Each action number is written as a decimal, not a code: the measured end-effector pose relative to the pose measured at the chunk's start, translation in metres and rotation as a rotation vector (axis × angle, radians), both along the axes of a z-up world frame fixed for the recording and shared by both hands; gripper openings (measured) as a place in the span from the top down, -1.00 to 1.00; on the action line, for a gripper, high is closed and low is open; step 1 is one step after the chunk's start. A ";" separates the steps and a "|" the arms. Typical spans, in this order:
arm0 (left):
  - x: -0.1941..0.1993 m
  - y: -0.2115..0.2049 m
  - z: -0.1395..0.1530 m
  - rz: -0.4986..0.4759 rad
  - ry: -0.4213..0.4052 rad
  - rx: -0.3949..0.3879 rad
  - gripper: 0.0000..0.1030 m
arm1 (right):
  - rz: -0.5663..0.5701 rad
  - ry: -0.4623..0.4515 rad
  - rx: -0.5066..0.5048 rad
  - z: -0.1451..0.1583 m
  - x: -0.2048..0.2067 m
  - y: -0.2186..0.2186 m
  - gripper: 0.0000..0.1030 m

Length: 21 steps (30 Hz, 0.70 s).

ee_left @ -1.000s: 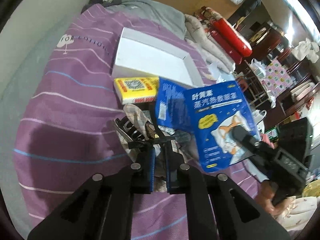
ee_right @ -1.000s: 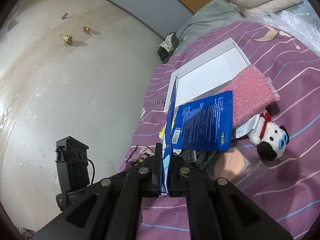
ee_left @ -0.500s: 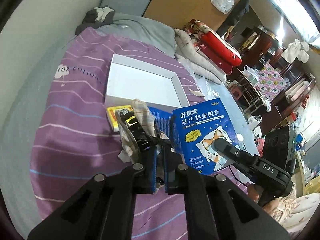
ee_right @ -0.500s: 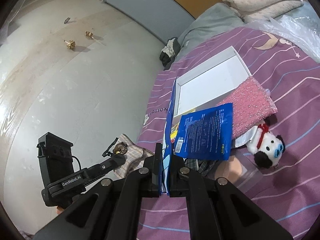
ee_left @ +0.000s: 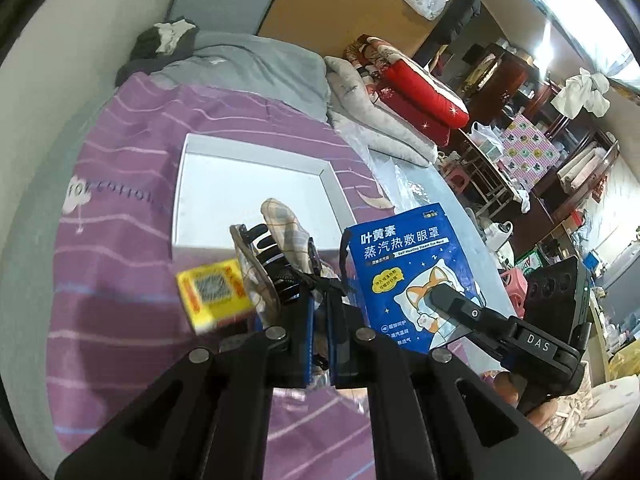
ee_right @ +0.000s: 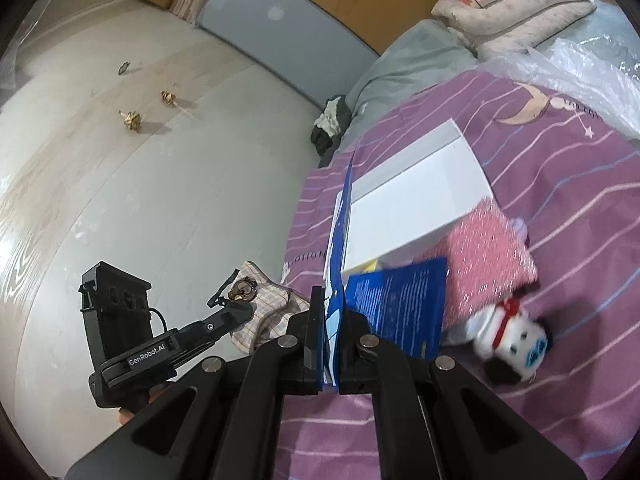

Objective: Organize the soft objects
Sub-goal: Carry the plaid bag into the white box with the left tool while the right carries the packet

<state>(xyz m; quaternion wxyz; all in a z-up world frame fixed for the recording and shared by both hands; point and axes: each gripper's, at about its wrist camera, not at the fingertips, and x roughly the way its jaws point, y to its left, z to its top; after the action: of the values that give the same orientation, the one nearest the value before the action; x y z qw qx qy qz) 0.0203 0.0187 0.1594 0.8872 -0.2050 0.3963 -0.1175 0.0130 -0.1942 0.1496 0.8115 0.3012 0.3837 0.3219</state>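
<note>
Here each tongs pinches its item: left tongs (ee_left: 319, 334) the checked pouch (ee_left: 286, 236), right tongs (ee_right: 330, 350) the blue packet (ee_left: 408, 276).

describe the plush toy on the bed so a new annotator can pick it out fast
On the purple striped bedspread, find the open white box; nearer the camera lies a pink sparkly pad. The plush toy lies at that pad's near corner: the only white-and-black stuffed animal, with a red scarf and blue-ringed eyes.

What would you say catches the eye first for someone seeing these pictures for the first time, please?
Probably the blue eye-mask packet, held upright above the purple striped bedspread in the right tongs. Beside it, the left tongs grip a plaid pouch lifted in front of the white box. A small black-and-white plush toy lies next to a pink foam sheet.
</note>
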 end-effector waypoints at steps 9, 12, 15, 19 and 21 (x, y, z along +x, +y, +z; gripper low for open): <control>0.042 -0.002 0.006 -0.032 -0.008 0.044 0.87 | -0.041 0.040 -0.018 0.002 0.047 0.002 0.98; 0.054 -0.002 0.006 -0.042 -0.005 0.058 0.87 | -0.041 0.066 -0.037 -0.001 0.060 0.007 0.98; 0.067 0.000 0.008 -0.059 -0.004 0.059 0.87 | -0.039 0.086 -0.082 0.000 0.076 0.012 0.98; 0.087 0.007 0.012 -0.095 -0.011 0.070 0.87 | -0.046 0.087 -0.110 0.014 0.103 0.016 0.98; 0.097 0.013 0.010 -0.105 -0.011 0.070 0.87 | -0.053 0.066 -0.104 0.021 0.112 0.017 0.98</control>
<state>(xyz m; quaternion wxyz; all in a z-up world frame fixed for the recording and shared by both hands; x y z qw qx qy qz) 0.1175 0.0317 0.1697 0.8885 -0.1524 0.4056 -0.1510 0.1251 -0.1771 0.1702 0.8211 0.2792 0.4182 0.2700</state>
